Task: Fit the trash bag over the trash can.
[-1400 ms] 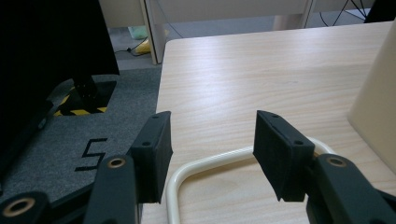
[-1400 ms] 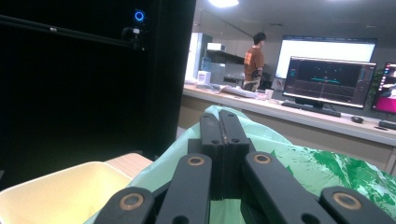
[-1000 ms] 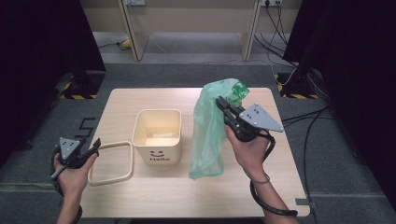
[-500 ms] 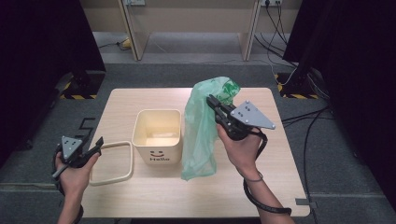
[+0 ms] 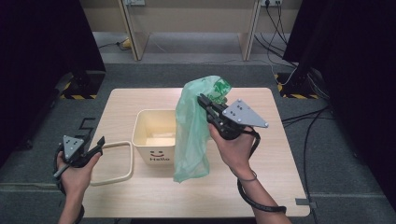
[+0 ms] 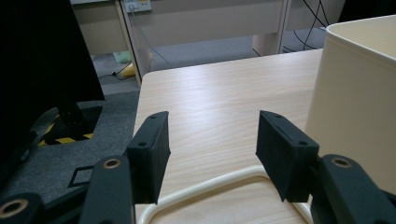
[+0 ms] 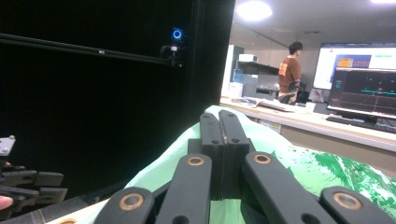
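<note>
A thin green plastic bag (image 5: 189,140) hangs in the air, its lower end draped past the right wall of a cream bin (image 5: 154,156) with a smiley and "Hello" on its front. My right gripper (image 5: 202,99) is shut on the bag's upper part; in the right gripper view the jaws (image 7: 223,135) are pressed together over the green film (image 7: 327,182). My left gripper (image 5: 97,143) stands open at the table's left edge. A cream ring frame (image 5: 112,176) lies flat beside the bin. In the left gripper view its rail (image 6: 205,186) runs low between the spread jaws, with the bin wall (image 6: 355,93) on the right.
The wooden table (image 5: 140,100) has bare room behind the bin and at its right and front. Black screens stand on both sides, and cables (image 5: 308,135) trail over the grey floor at the right. A far-off person (image 7: 289,70) stands by monitors.
My right gripper has carried the bag leftward, so the bag now hangs against the bin's right side. The left gripper has stayed where it was.
</note>
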